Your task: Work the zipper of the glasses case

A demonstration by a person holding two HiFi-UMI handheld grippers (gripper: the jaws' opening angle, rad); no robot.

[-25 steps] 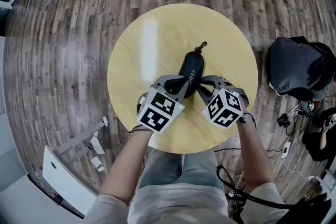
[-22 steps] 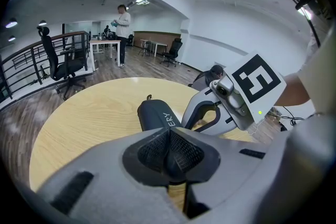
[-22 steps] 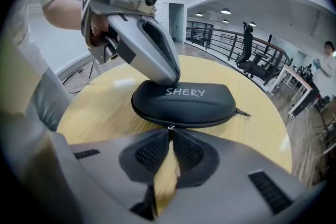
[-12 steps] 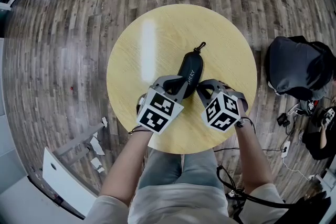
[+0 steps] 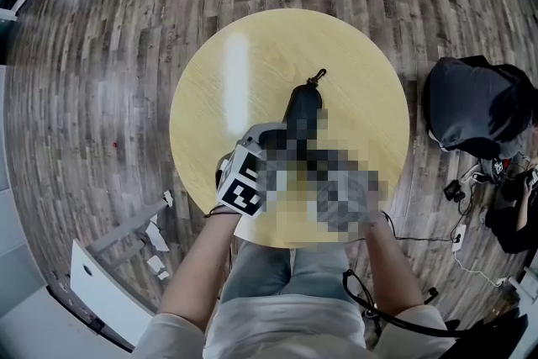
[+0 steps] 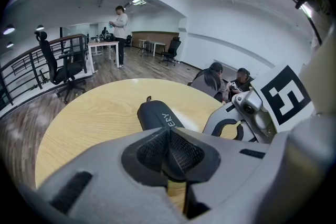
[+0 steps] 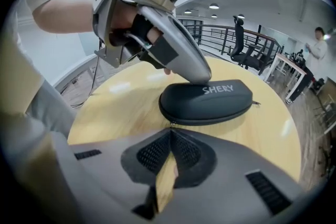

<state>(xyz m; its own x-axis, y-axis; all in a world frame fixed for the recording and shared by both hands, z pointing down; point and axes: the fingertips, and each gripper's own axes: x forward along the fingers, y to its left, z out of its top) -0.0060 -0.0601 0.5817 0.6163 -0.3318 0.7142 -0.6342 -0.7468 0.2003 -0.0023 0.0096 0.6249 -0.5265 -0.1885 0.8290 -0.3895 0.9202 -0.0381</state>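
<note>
The black glasses case, printed SHERY, lies on the round wooden table, closed, with a clip at its far end. In the head view the case runs away from me, and a mosaic patch hides both grippers' jaws; only the left marker cube shows. My left gripper is shut, and its closed tip rests on top of the case beside the print. My right gripper is shut, its tips meeting on the small metal zipper pull at the case's near end.
A black backpack and cables lie on the wood floor to the right of the table. A white panel leans at lower left. Far off are a standing person, seated people, office chairs and a railing.
My right gripper has edged slightly left and closer to me beside the case. The left gripper and the case have stayed where they were.
</note>
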